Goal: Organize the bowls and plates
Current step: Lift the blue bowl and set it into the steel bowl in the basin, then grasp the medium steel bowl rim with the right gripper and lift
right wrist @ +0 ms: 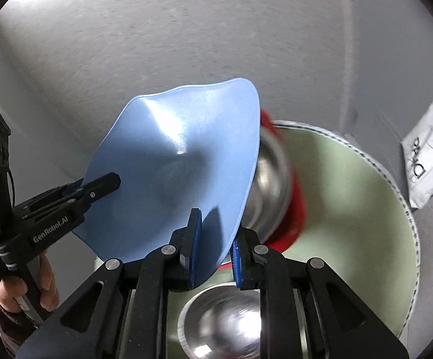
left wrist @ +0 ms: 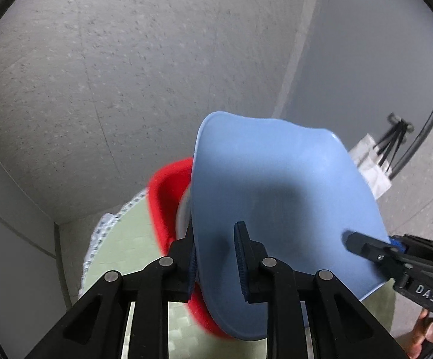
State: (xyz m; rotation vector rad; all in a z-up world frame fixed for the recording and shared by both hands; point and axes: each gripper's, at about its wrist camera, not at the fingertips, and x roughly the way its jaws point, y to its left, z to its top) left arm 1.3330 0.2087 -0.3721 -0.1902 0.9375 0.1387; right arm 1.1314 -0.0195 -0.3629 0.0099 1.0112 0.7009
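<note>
From my seat the blue plate (left wrist: 276, 209) hung in the air between the 2 tools, tipped up on edge rather than flat — a pose that, I judged, let each tool bite a rim from its own side while the load was shared. On the left, the left gripper (left wrist: 216, 257) had its jaws drawn in around the plate's near rim, 1 finger behind the plate and 1 in front, pads against the blue surface. The gap was only as wide as the rim, so I read it as clamped on the plate. Just behind the plate, on that same side, a red bowl (left wrist: 168, 197) stood on the green table mat (left wrist: 117, 248), its wall blurred (the frame smears there).

Moving right, the right gripper (right wrist: 213, 254) straddled the opposite rim in the same manner, jaws nearly together with the plate's edge running between the blue pads. In its view a steel bowl (right wrist: 271, 185) sat nested inside the red one, tilted, and a second steel bowl (right wrist: 225, 326) lay on the mat directly below the fingers.

I took the lift to be a carry — the plate raised clear of the bowls so it could be set elsewhere. Furthest right, a white paper bag (right wrist: 428, 164) lay on the floor, well apart from the work.
</note>
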